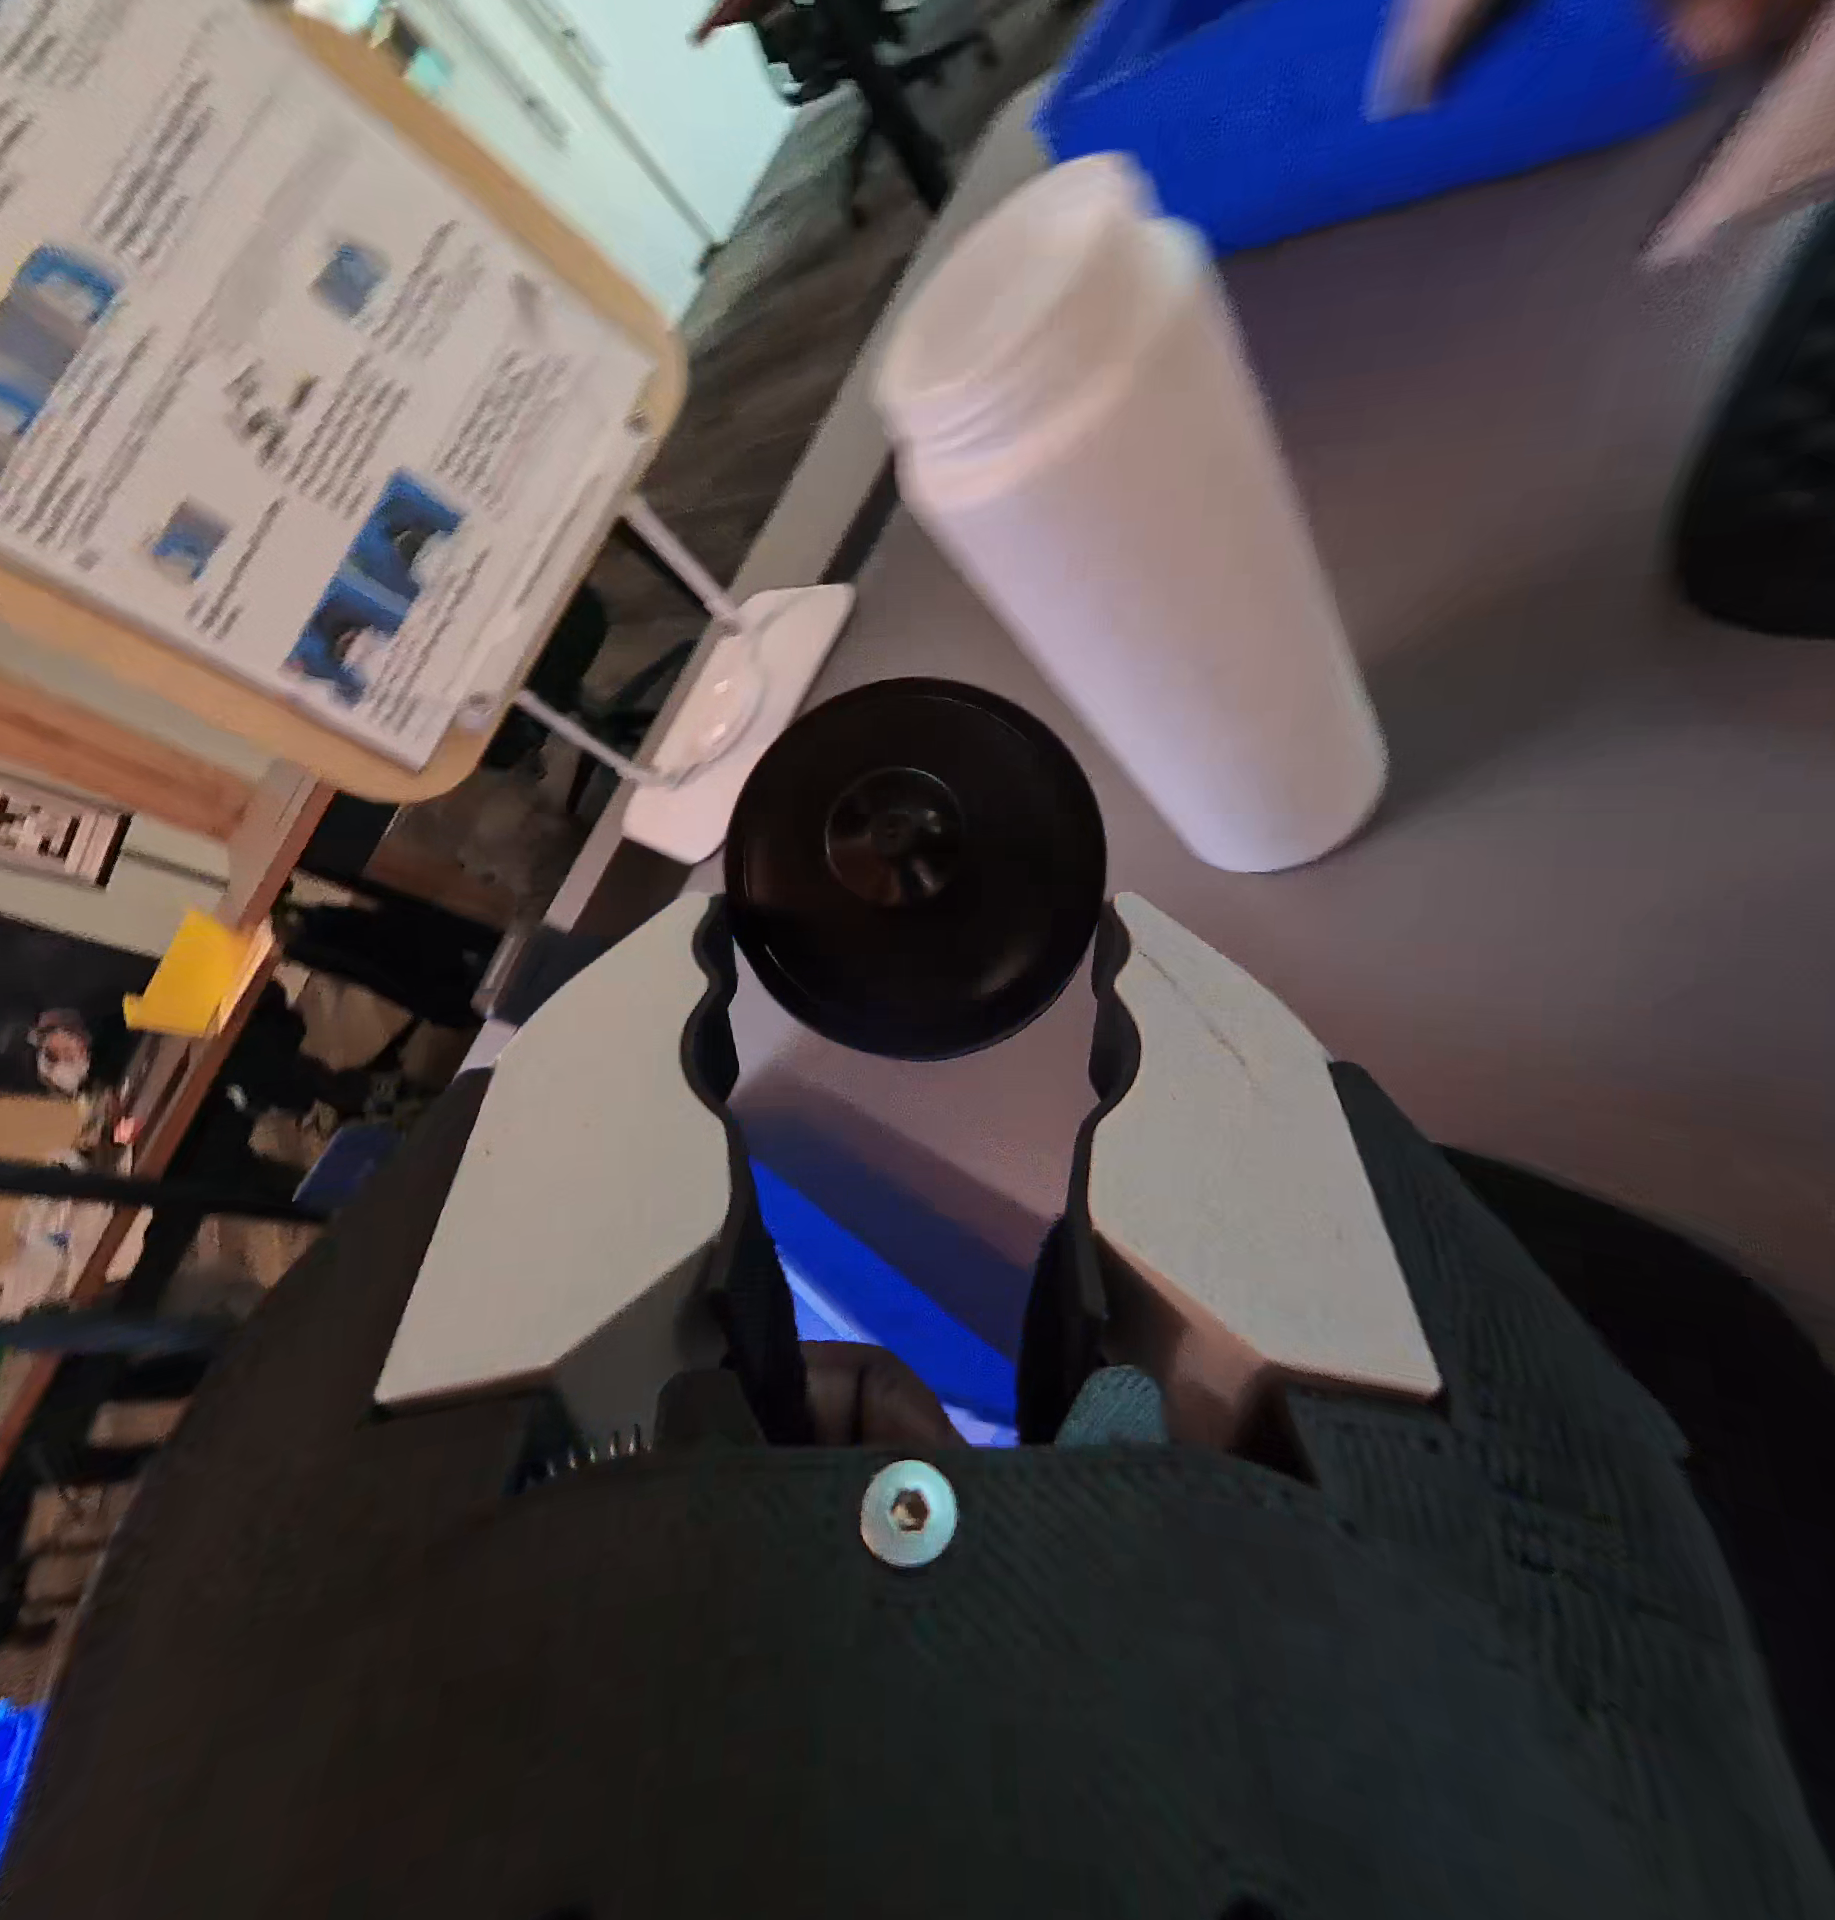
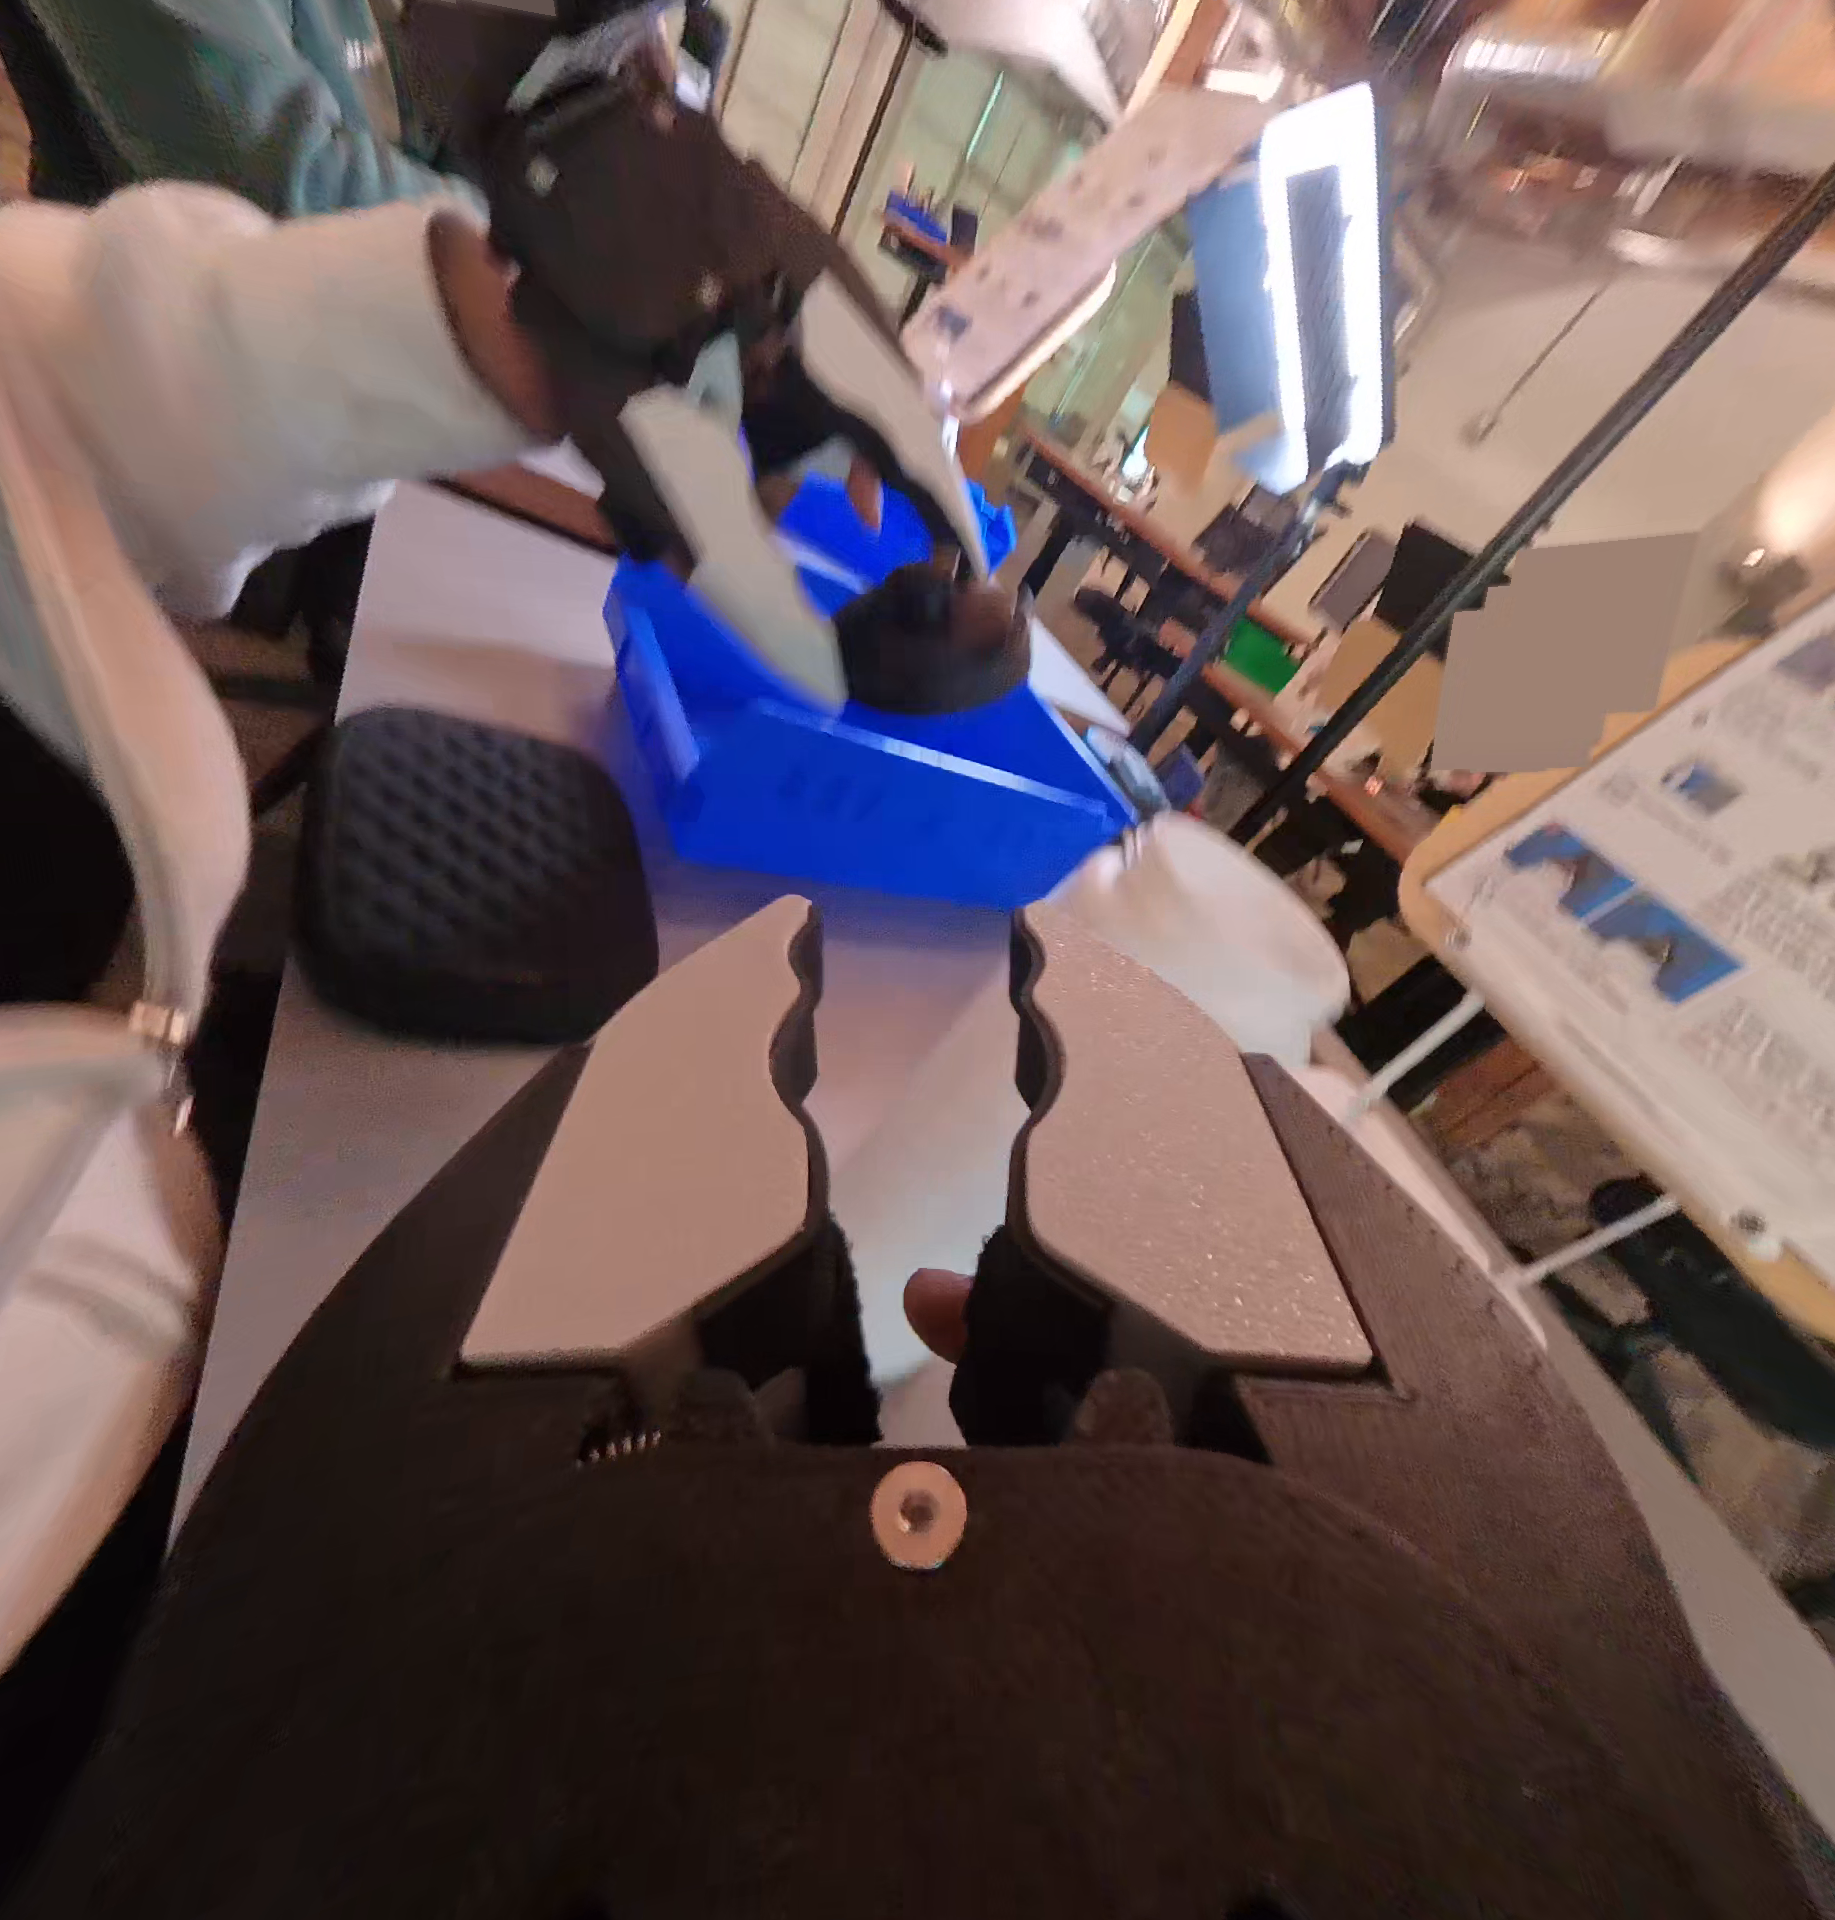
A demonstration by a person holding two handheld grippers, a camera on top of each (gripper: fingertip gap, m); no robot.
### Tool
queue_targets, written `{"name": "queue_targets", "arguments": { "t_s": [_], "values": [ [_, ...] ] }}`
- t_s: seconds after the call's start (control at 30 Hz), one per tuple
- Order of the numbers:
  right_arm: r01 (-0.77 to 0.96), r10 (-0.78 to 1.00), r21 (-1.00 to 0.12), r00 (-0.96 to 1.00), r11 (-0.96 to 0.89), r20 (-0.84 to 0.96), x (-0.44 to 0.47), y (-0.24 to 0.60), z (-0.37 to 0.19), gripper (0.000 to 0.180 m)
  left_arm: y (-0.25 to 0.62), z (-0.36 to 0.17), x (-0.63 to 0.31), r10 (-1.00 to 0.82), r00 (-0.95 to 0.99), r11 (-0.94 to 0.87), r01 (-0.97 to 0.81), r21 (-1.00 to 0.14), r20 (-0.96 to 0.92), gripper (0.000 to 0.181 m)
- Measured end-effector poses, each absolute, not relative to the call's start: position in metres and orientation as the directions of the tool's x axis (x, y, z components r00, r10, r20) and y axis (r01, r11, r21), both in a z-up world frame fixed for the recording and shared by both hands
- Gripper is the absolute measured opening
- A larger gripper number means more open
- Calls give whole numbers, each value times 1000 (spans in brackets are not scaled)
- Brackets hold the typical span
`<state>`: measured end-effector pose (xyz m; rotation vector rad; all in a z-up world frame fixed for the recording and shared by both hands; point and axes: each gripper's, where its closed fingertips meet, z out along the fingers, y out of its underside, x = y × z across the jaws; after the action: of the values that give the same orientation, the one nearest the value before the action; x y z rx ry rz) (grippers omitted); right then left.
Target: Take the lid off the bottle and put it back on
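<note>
My left gripper (image 1: 915, 940) pinches the black lid (image 1: 915, 868) at its rim, lifted above the bench (image 1: 1515, 935). The open bottle (image 1: 1121, 520) stands ahead-right. My right gripper (image 2: 915, 1013) has its jaws spread, empty.

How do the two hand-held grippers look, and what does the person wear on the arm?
Each gripper, left and right, has a black ribbed printed body, one silver screw, and two pale grey fingers with wavy black inner edges. The sleeve is white.
</note>
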<state>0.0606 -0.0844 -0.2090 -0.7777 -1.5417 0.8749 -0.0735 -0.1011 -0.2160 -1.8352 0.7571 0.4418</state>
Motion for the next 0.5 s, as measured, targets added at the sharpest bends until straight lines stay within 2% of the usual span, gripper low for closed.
{"name": "queue_targets", "arguments": {
  "t_s": [0.07,0.2,0.37,0.4,0.43,0.5],
  "values": [
    [-23,842,-852,-140,524,521,41,-102,-196,41,-105,-224,-46,-347,681,-222,-728,-649,-645,67],
    [35,790,-802,-203,597,579,12,-117,-199,40,-107,-236,-17,-432,613,-192,-779,-597,-661,67],
    [100,727,-736,-289,670,623,0,-122,-217,39,-108,-241,-2,-511,594,-160,-776,-610,-621,67],
    [112,718,-724,-299,680,628,-1,-122,-221,35,-108,-242,1,-528,586,-155,-778,-609,-615,67],
    [101,710,-722,-318,684,629,-1,-125,-223,23,-108,-244,3,-542,577,-151,-782,-605,-611,67],
    [102,702,-714,-322,693,635,2,-125,-225,22,-107,-245,7,-557,574,-139,-777,-614,-600,67]
  ]
}}
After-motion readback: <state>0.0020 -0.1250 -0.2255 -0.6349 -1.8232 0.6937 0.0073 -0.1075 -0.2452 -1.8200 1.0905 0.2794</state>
